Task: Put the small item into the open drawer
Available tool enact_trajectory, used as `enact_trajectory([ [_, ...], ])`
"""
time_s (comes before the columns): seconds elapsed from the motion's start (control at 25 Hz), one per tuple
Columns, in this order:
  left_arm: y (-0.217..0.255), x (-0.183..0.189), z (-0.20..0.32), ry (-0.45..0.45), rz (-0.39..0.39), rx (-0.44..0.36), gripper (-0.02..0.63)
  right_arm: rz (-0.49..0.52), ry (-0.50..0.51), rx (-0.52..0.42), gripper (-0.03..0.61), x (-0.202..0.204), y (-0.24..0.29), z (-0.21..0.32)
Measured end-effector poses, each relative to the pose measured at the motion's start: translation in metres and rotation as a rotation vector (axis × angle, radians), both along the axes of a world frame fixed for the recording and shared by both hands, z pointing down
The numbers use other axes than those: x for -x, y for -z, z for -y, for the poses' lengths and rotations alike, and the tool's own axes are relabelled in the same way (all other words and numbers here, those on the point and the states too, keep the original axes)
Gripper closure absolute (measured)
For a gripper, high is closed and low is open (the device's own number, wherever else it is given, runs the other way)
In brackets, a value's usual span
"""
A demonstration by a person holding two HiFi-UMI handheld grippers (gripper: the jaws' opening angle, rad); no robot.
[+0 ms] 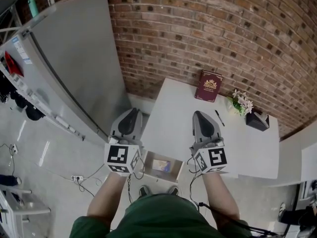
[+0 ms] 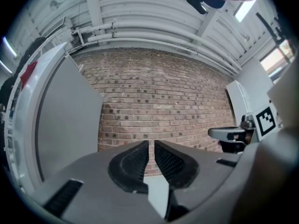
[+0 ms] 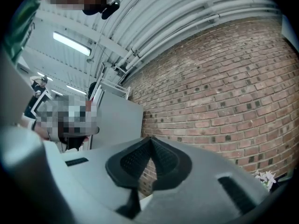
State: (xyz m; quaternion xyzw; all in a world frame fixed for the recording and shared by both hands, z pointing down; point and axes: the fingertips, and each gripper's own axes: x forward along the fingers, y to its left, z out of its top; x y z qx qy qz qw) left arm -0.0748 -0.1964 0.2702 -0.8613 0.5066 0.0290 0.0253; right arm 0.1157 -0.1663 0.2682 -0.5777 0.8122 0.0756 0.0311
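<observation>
Below the two grippers, drawer: shallow pale open drawer, stands pulled out from the near edge of the white rectangular table.
Small item: pale, faintly bluish small item, lies on the drawer's floor, inside its walls (too blurred to tell what it is); touches neither gripper.
Left gripper: grey left gripper, points level toward the red brick wall, hangs just beside the table's left edge and above the drawer's left side; jaws nearly together, only a thin slit between the ribbed pads, nothing in it.
Right gripper: grey right gripper, hangs over the near part of the table, just right of the drawer; jaw tips pressed together, grips nothing.
Far edge of the table: maroon book with a gold crest, close to the wall; beside it a small bunch of white flowers, a thin black pen and a black box.
Left of the table: large grey flat panel, stands against the wall.
</observation>
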Motion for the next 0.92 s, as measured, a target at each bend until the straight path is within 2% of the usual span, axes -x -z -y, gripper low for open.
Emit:
enact_trajectory([
  [0.92,-0.010,-0.022,-0.009,0.012,0.014,0.018,0.577,0.003,0.013,0.007,0.577,-0.024,-0.005,-0.007],
])
